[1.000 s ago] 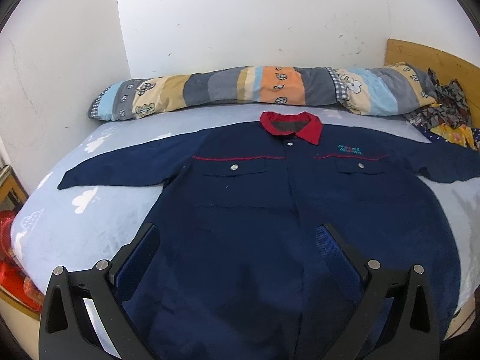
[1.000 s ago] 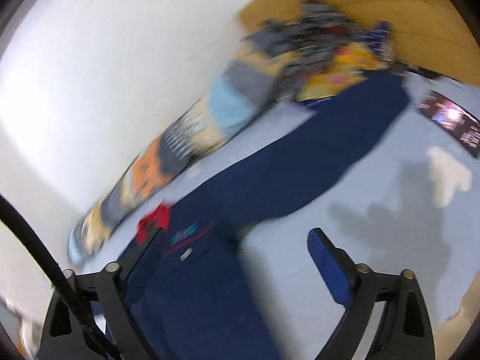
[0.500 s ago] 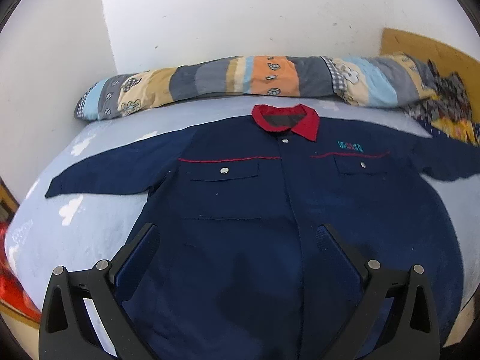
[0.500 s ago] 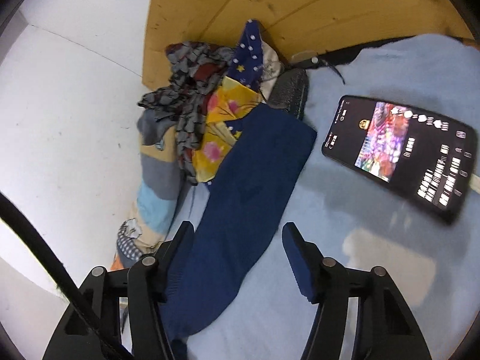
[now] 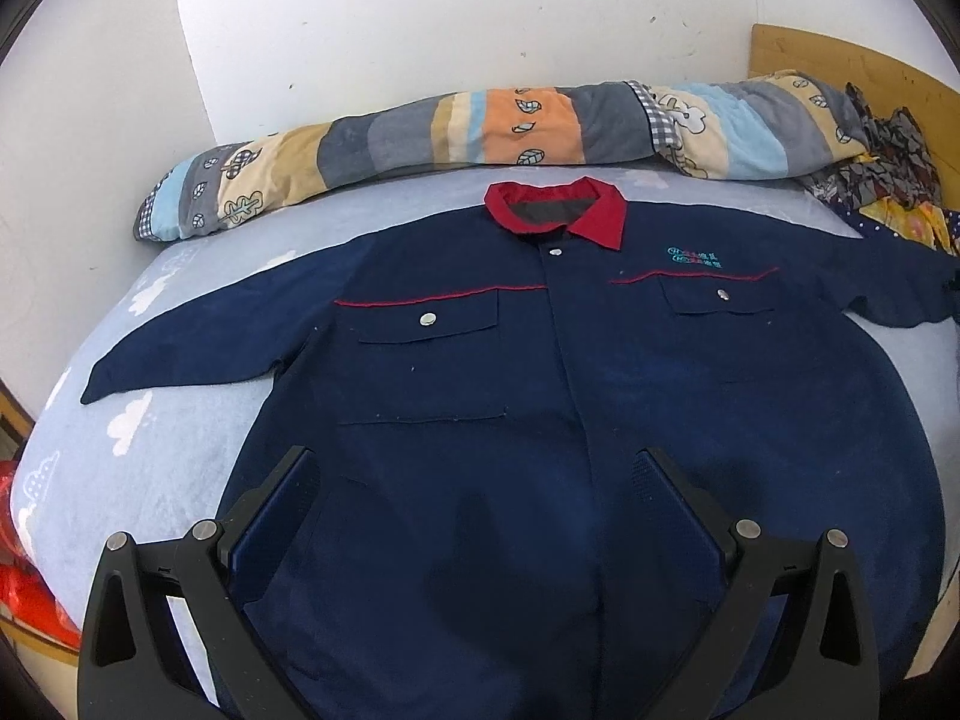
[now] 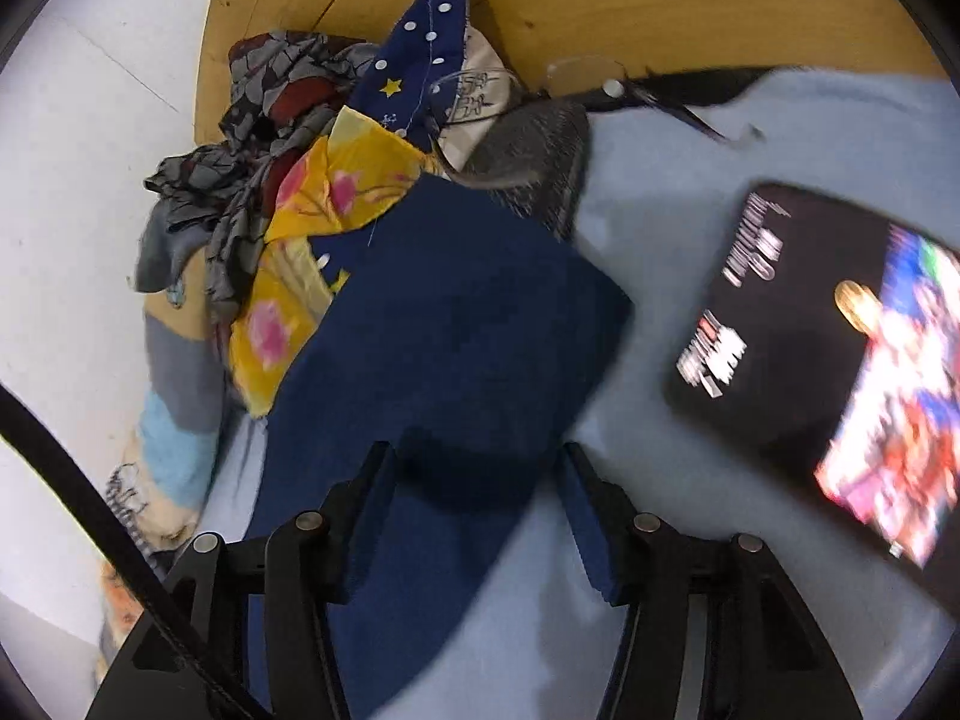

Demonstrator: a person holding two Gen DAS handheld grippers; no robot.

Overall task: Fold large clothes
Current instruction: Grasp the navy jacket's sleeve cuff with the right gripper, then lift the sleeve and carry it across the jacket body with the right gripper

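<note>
Across the pale blue cloud-print bed (image 5: 150, 468), a large navy blue work jacket with a red collar (image 5: 540, 420) lies spread flat, front side up, collar toward the far wall and both sleeves extended sideways. Beyond the collar, a long striped patchwork pillow (image 5: 480, 132) runs along the white wall, and a crumpled heap of patterned clothes (image 6: 288, 180) sits at the far right against the wooden headboard (image 6: 660, 0). Over the jacket's near hem the left gripper (image 5: 477, 480) hangs released, its jaws spread wide and clasping nothing. At the right, the right gripper (image 6: 474, 474) sits with parted jaws straddling the jacket's navy sleeve end (image 6: 456, 348), the cloth between them but not pinched. Just right of that sleeve lies a black smartphone with a lit screen (image 6: 828, 348), blurred.
</note>
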